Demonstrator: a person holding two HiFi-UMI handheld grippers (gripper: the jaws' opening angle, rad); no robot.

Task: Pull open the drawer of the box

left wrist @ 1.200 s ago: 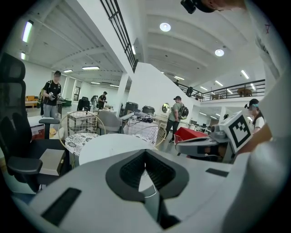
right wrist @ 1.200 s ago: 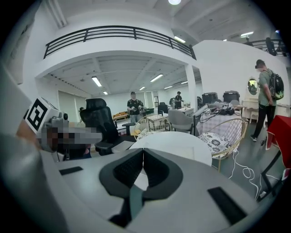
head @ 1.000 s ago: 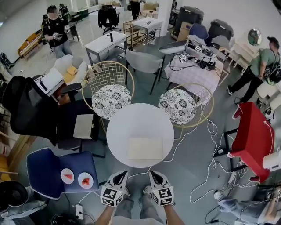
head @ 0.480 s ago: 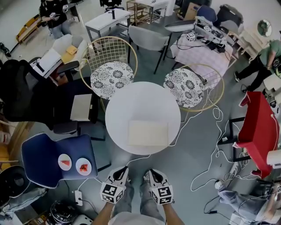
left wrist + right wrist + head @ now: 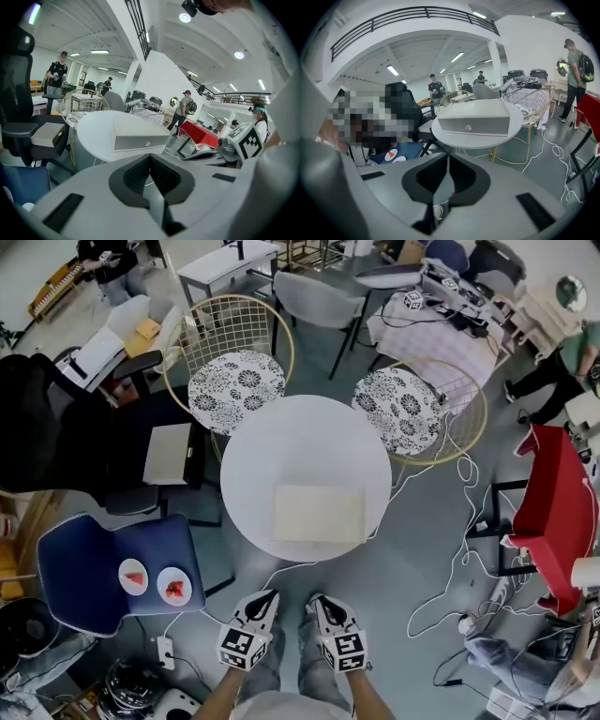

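A flat cream box [image 5: 319, 514] lies on the round white table [image 5: 281, 442], toward its near edge. Its drawer front [image 5: 140, 141] with a small round knob [image 5: 468, 127] faces me and is closed. Both grippers hang low in front of me, short of the table and side by side. My left gripper [image 5: 269, 597] is shut with nothing in it, its pads [image 5: 140, 171] meeting. My right gripper [image 5: 316, 600] is also shut and holds nothing. In both gripper views the box stands well beyond the jaws.
Two wire chairs with patterned cushions [image 5: 234, 390] [image 5: 401, 411] stand behind the table. A blue chair [image 5: 94, 559] with two plates is at my left, with a black office chair [image 5: 47, 437] beyond it. White cables [image 5: 459, 568] trail across the floor at the right, near a red seat [image 5: 553, 512].
The head view has tilted, so the table and box sit higher and a little larger in frame. Both grippers stay shut, side by side near the bottom.
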